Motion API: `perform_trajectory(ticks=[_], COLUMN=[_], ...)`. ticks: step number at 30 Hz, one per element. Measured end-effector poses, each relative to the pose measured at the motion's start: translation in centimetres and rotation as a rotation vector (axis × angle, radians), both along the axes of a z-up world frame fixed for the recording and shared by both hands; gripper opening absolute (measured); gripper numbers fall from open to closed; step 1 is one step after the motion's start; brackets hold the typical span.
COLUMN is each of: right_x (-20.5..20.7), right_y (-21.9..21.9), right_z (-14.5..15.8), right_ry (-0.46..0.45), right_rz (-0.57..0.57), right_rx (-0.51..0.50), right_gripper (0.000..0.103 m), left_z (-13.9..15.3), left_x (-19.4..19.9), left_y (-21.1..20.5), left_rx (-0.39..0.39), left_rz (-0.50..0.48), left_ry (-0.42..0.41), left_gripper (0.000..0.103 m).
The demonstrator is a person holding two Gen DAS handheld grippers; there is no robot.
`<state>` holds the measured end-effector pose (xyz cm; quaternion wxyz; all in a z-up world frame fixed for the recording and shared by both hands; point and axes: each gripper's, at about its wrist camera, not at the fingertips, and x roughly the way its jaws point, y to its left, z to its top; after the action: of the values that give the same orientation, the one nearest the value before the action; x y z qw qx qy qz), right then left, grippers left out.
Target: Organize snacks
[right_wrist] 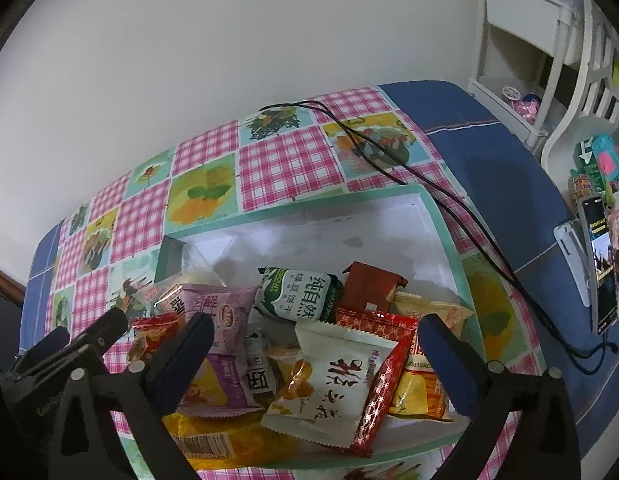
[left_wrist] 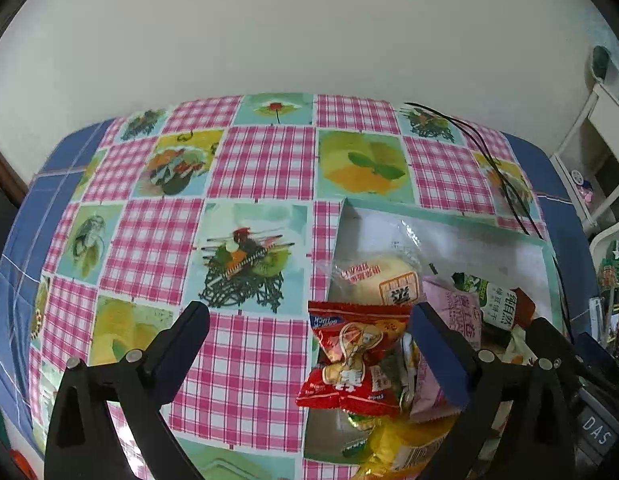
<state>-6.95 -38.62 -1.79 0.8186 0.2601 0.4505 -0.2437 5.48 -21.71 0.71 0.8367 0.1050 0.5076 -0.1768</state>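
A shallow white box with a teal rim (right_wrist: 449, 236) lies on the table and holds several snack packets. My right gripper (right_wrist: 313, 344) is open above the pile, over a white packet with black characters (right_wrist: 333, 384) and a red patterned packet (right_wrist: 385, 368). A green-and-white biscuit packet (right_wrist: 297, 294) and a purple packet (right_wrist: 225, 316) lie behind. My left gripper (left_wrist: 309, 336) is open at the box's left edge (left_wrist: 337, 240), with red packets (left_wrist: 353, 360) between its fingers. A pale bun in clear wrap (left_wrist: 381, 280) lies beyond.
The table (left_wrist: 265, 168) has a pink-checked fruit-print cloth with blue borders. A black cable (right_wrist: 429, 184) runs across it right of the box. A phone on a stand (right_wrist: 597, 264) and a white shelf (right_wrist: 521, 40) stand at the right. A white wall is behind.
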Motion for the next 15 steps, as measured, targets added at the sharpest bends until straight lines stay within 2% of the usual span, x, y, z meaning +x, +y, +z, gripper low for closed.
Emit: perform_trajectory(ticks=[4,7,12,15], right_x=[-0.1,-0.5,-1.5,-2.3], right_y=[0.8,1.5,3.1,4.3], right_z=[0.2,0.4,0.8,1.0], right_ry=[0.007,0.017,0.022,0.020], right_rz=[0.011,0.014,0.021,0.025], right_rx=[-0.013,-0.037,-0.059,-0.053], right_gripper=[0.103,0.103,0.103,0.103], left_z=[0.2,0.6,0.7,1.1], left_x=[-0.5,-1.3,-3.0,-3.6], left_y=[0.6,1.3,2.5,4.1], left_rx=[-0.010,0.018,0.178,0.175], left_rz=[0.006,0.029,0.035,0.039], left_ry=[-0.011,-0.052,-0.139,-0.139], left_gripper=[0.100,0.100,0.100,0.100])
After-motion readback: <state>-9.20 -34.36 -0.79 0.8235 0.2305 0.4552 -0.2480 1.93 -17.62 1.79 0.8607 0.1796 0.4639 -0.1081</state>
